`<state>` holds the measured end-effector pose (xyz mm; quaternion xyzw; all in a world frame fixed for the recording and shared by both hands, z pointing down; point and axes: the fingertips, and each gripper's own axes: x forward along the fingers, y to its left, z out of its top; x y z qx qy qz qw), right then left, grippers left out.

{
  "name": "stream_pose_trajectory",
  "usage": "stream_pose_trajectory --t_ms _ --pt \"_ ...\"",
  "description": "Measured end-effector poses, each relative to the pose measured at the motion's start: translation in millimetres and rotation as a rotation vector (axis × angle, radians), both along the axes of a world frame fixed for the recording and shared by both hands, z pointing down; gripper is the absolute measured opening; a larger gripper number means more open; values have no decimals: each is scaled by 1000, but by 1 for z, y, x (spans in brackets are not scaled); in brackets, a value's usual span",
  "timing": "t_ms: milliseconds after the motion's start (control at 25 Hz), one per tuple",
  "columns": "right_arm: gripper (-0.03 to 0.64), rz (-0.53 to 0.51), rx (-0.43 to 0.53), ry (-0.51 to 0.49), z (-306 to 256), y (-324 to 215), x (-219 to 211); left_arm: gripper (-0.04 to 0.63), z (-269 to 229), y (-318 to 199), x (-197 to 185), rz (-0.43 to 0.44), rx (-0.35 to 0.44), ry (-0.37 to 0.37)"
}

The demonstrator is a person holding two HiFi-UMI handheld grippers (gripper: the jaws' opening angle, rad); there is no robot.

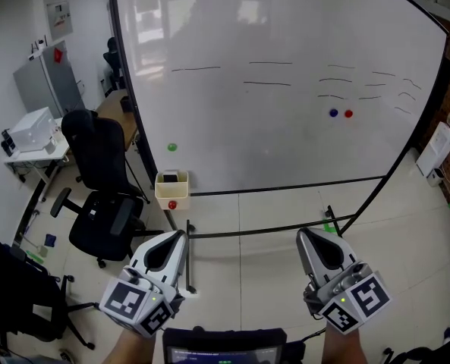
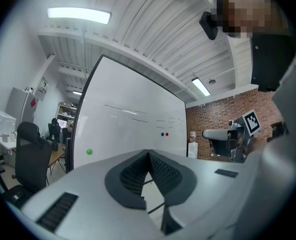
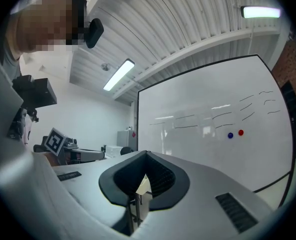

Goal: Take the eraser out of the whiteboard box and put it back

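Note:
A cream whiteboard box point(image 1: 171, 191) hangs at the lower left corner of the whiteboard point(image 1: 285, 135), with a red dot on its front. The dark eraser point(image 1: 171, 177) sits in its top. My left gripper point(image 1: 182, 236) is held low at the left, pointing at the board and well short of the box. It is shut, and its ribbed pads point(image 2: 160, 170) meet at the tip with nothing between them. My right gripper point(image 1: 301, 236) is level with it at the right, also shut and empty. Its pads point(image 3: 157, 176) touch at the tip.
A green magnet point(image 1: 171, 147), a blue one point(image 1: 333, 113) and a red one point(image 1: 348, 114) stick to the board. The board's black floor frame point(image 1: 270, 228) lies just ahead of both grippers. A black office chair point(image 1: 99, 180) and a desk point(image 1: 31, 154) stand left.

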<state>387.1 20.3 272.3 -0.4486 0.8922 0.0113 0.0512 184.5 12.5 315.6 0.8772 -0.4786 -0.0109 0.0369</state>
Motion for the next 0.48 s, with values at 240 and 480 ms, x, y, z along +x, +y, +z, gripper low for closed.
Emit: stream_pose_trajectory --t_ms 240,480 --pt "23 6 -1 -2 -2 10 0 29 0 9 0 5 0 1" --pt "23 7 -1 1 -3 19 1 29 1 17 3 10 -10 7"
